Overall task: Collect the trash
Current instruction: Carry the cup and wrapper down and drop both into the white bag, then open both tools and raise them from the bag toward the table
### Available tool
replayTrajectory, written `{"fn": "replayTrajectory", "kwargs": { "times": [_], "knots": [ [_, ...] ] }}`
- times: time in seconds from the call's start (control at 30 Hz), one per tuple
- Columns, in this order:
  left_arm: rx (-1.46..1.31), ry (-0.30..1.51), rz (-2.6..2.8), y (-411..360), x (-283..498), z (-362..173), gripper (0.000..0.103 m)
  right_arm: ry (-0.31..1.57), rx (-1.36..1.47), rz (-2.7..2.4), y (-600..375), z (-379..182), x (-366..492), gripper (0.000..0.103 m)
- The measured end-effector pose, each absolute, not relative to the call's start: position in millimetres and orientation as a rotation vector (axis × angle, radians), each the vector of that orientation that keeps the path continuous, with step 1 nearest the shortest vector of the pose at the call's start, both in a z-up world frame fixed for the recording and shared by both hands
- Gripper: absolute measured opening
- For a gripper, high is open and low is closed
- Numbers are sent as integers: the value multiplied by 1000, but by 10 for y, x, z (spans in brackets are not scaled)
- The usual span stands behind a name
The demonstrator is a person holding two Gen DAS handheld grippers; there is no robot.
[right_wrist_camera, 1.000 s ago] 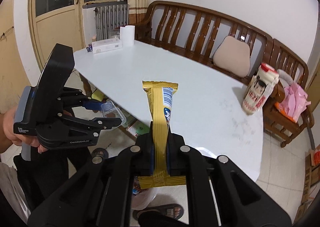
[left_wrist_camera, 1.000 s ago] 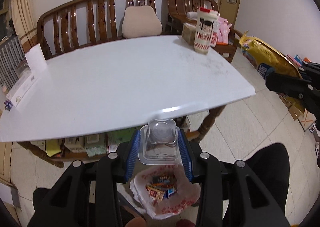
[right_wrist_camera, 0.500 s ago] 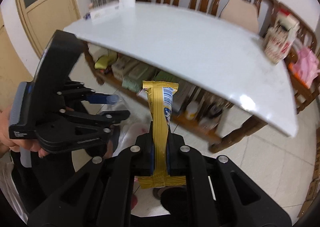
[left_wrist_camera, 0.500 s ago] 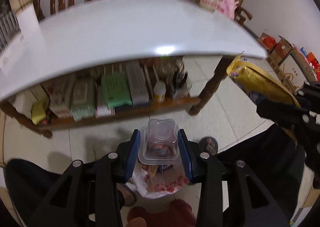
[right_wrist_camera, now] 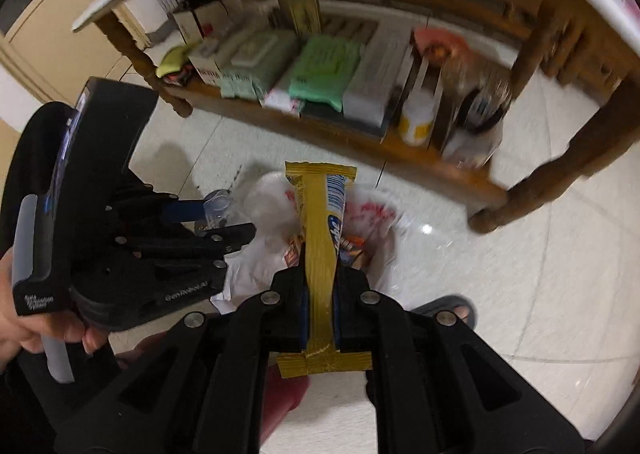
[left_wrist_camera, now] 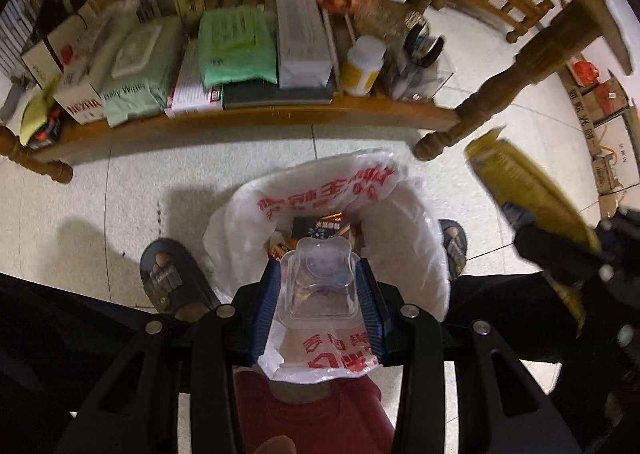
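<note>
1. Left gripper (left_wrist_camera: 319, 290), pointing down over the floor, blue pads clamped on either side of a clear plastic cup (left_wrist_camera: 319, 280); in the right wrist view, same gripper (right_wrist_camera: 224, 220) at the left edge, gripped by a bare hand (right_wrist_camera: 24, 328), with the cup's rim (right_wrist_camera: 217, 203) poking out between its fingers.
2. Directly below the cup, a white plastic bag (left_wrist_camera: 408, 238) with red printing, mouth open, sitting on the pale tiled floor (left_wrist_camera: 132, 194); inside it, a dark box and a few coloured wrappers (left_wrist_camera: 324, 228).
3. To either side of the bag, a sandalled foot: one at the left (left_wrist_camera: 168, 274), one at the right (left_wrist_camera: 454, 244), partly behind the bag's edge.
4. Beyond the bag, a low wooden shelf (left_wrist_camera: 256, 114) under the table, crowded with wipe packs, boxes, and a white bottle with a yellow label (left_wrist_camera: 362, 66).
5. Right gripper (right_wrist_camera: 320, 294) squeezed tight on a gold wrapper (right_wrist_camera: 320, 246), held upright, lower sealed end sticking out behind the pads, upper end above the bag's opening (right_wrist_camera: 372, 214).
6. In the left wrist view, same wrapper (left_wrist_camera: 520, 190) blurred at the right, off to the side of the bag and not inside it.
</note>
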State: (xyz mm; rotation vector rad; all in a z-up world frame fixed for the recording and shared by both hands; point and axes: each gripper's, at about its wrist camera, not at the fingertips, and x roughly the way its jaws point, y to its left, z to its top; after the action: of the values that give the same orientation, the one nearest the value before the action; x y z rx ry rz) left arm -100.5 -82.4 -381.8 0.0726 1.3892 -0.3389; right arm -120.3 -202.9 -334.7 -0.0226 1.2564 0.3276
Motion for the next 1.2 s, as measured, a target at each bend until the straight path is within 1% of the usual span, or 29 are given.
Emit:
{"fn": "replayTrajectory", "kwargs": {
  "times": [0.17, 0.3, 0.57, 0.63, 0.7, 0.73, 0.8, 0.87, 0.9, 0.93, 1.0, 1.07, 1.1, 1.2],
  "knots": [
    [113, 1435, -321, -893, -986, -4121, 38, 1340, 12, 292, -2037, -3758, -1107, 8],
    [127, 1486, -301, -879, -986, -4427, 38, 1370, 23, 294, -2011, -3923, -1043, 8],
    [141, 1513, -309, -925, -1018, -4625, 39, 1455, -21, 308, -1858, -4247, -970, 8],
    [141, 1522, -317, -937, -1025, -4639, 41, 1465, -24, 299, -1864, -4299, -960, 9],
    [147, 1516, -318, -953, -1022, -4639, 56, 1475, -24, 289, -1874, -4350, -954, 9],
    [141, 1516, -323, -952, -1023, -4634, 58, 1480, -18, 279, -1891, -4370, -951, 10],
    [144, 1515, -320, -944, -1022, -4632, 67, 1482, -9, 272, -1912, -4382, -952, 12],
    [141, 1520, -321, -942, -1017, -4638, 68, 1474, -10, 258, -1931, -4377, -949, 17],
    [141, 1520, -321, -943, -1017, -4639, 68, 1472, -6, 254, -1946, -4374, -946, 21],
    [140, 1520, -319, -939, -1014, -4639, 69, 1474, 8, 252, -1963, -4373, -942, 30],
    [133, 1519, -319, -935, -1008, -4635, 71, 1468, 24, 250, -1985, -4354, -941, 37],
    [125, 1514, -318, -921, -1001, -4617, 72, 1464, 36, 251, -1993, -4334, -935, 39],
    [123, 1512, -318, -920, -1002, -4609, 72, 1463, 47, 252, -2000, -4325, -934, 42],
    [124, 1505, -315, -928, -1008, -4589, 72, 1451, 56, 250, -2004, -4294, -930, 44]
  ]
}}
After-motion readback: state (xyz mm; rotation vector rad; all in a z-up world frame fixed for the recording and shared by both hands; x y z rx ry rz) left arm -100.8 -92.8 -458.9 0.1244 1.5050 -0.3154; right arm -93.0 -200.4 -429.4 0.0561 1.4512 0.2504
